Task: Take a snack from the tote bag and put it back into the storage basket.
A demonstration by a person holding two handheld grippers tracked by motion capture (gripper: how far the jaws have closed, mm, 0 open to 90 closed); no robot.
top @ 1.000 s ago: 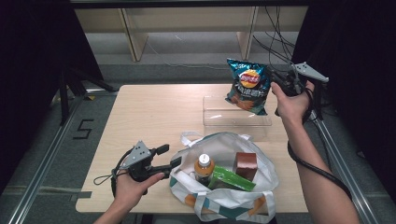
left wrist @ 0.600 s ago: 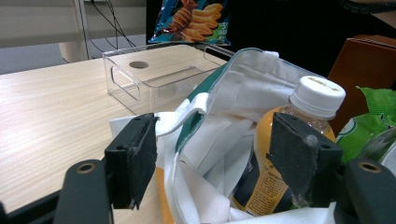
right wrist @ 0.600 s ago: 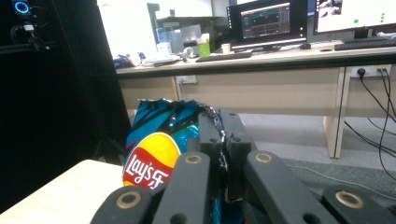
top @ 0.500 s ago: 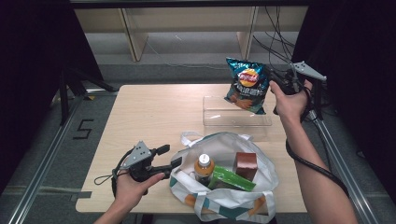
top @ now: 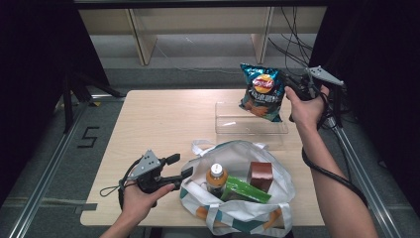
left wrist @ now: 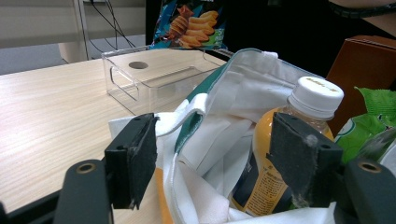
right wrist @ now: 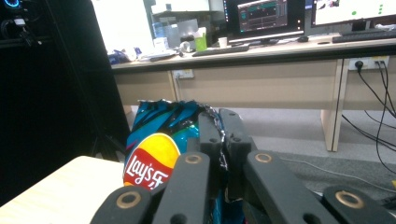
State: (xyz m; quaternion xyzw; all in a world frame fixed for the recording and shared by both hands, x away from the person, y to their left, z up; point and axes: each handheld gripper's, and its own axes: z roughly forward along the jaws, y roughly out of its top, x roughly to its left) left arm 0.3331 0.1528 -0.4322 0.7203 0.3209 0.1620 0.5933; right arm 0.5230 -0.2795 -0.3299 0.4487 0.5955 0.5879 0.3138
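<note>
Chip bag lifted out, held above clear bin.
Lay's chip bag [top: 261, 92] is pinched at its edge by the closed right gripper [top: 291, 87] over the clear plastic bin [top: 250, 124]. Left gripper [top: 184, 166], jaws wide, empty, rests at the tote bag [top: 237, 213] rim; juice bottle [top: 216, 178], brown box [top: 260, 175] and green packet [top: 245, 191] remain inside.

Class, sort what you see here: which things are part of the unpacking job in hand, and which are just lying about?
In the job:
right gripper, shut on the chip bag
clear tray beneath the bag
left gripper, jaws open astride the tote bag rim

Just lying about:
orange bottle, brown box and green packet inside the tote
cables on the floor
</note>
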